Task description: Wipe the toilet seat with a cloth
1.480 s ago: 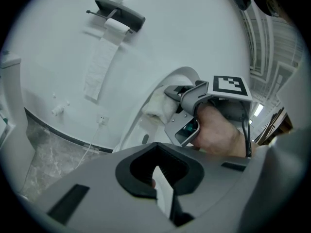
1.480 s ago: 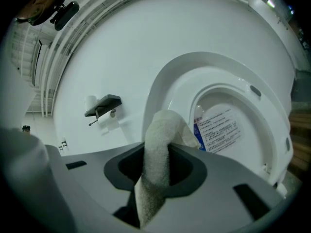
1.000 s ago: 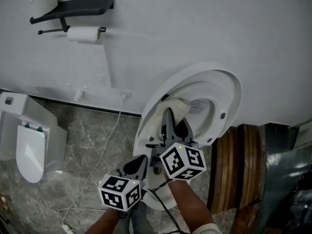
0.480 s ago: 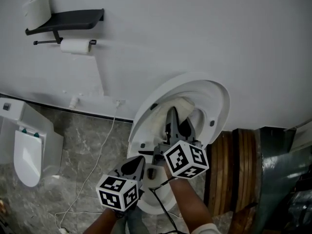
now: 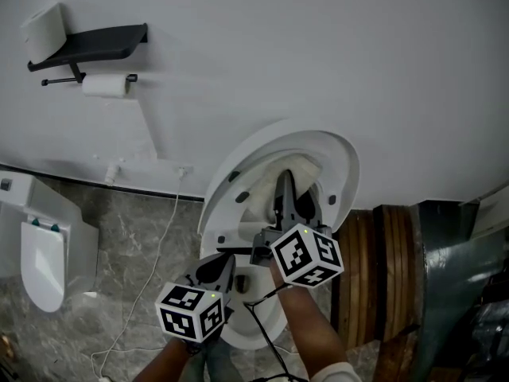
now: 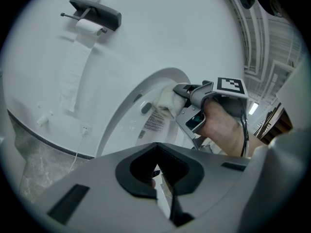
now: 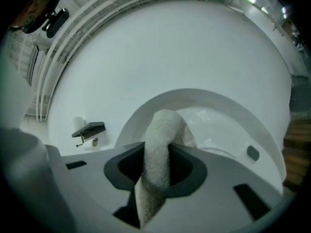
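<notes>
The white toilet (image 5: 238, 325) stands against the wall with its seat and lid (image 5: 338, 161) raised. My right gripper (image 5: 284, 180) is shut on a white cloth (image 5: 266, 188) and holds it against the inner face of the raised part. From the right gripper view the cloth (image 7: 158, 154) bulges out between the jaws in front of the lid (image 7: 228, 115). My left gripper (image 5: 223, 266) is shut and empty, low over the bowl's left front. Its own view shows the right gripper (image 6: 187, 89) and the cloth (image 6: 166, 98) on the lid (image 6: 124, 115).
A dark shelf with a toilet roll (image 5: 103, 84) hangs on the wall at upper left. A white lidded bin (image 5: 44, 249) stands on the marble floor at left, near a white cable (image 5: 159, 253). A round wooden thing (image 5: 374, 269) crowds the toilet's right side.
The right gripper has slid the cloth across the raised lid from its left side toward its middle. The left gripper drifted along with it. The view has shifted right.
</notes>
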